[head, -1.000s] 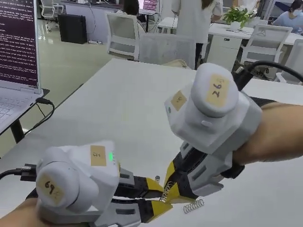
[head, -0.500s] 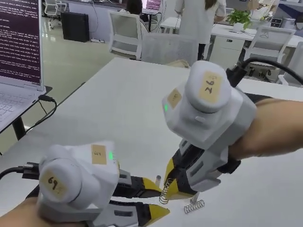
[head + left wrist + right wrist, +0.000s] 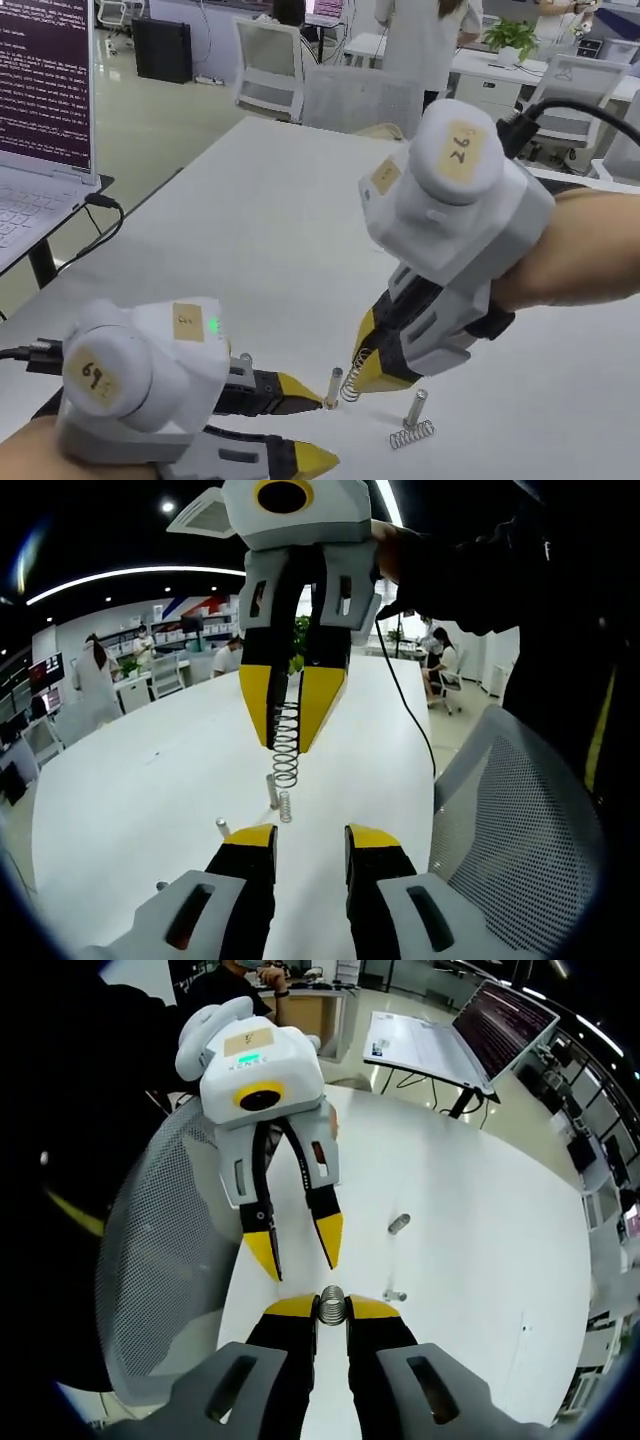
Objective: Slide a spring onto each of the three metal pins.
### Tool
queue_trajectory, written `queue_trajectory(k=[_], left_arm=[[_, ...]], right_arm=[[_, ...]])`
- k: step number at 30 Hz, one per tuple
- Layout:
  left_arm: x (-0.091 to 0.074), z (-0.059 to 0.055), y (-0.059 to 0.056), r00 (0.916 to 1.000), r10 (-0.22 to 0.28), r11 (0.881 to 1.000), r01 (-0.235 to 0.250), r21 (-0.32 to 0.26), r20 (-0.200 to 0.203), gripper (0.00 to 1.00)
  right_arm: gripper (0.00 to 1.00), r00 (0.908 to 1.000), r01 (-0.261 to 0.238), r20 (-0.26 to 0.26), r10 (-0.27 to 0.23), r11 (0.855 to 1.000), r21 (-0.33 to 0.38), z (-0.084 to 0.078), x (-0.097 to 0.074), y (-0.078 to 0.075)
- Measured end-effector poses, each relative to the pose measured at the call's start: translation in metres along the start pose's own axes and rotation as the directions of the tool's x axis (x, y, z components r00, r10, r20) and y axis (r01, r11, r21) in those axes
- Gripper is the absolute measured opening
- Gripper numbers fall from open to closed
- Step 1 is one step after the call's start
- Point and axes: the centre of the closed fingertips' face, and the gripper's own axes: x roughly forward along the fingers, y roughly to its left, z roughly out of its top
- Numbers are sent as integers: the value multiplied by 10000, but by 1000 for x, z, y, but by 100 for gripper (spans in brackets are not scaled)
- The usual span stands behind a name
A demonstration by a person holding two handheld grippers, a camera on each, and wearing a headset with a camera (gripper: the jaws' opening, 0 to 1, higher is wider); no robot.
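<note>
One spring [image 3: 287, 748] is hanging clenched between the jaws of my right gripper [image 3: 366, 376], its free lower end dangling just above and beside the left pin [image 3: 334, 386], which is standing upright on the white table [image 3: 250, 230]. My left gripper [image 3: 312, 428] is lying low at the near left with its jaws parted and gripping nothing, its far tip sitting just beside that same pin. To the right, the right pin [image 3: 415, 405] is standing bare, with a loose spring [image 3: 410, 434] lying on its side just near of it. I am judging that none of the pins is wearing a spring yet, and I cannot tell a third pin with certainty. What is worrying me is the line-up: the spring is hanging at a slant, not straight over the pin, so if I am lowering it like this the bottom coil may be catching on the pin's top edge, bowing sideways and springing out of my grip. The pin is also standing free with nothing holding it, so a sideways nudge from the coil, or a careless twitch of my left tip, could be tipping it over and rolling it away.
</note>
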Motion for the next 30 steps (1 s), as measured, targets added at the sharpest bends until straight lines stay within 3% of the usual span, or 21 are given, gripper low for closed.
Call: queue_trajectory(k=[8,18,30], left_arm=[[-10,-13,3,9998,74,9993,-80,-366,-158,33],[-25,-14,6,9993,348,9965,-335,-760,158,45],[-48,-39,16,9938,1086,9869,-1106,-1173,-232,54]], right_arm=[[8,9999,106,71,-107,9999,132,0,0,-6],[8,9997,196,113,-198,9995,254,-1,0,-13],[8,9996,258,127,-263,9990,378,-1,1,-19]])
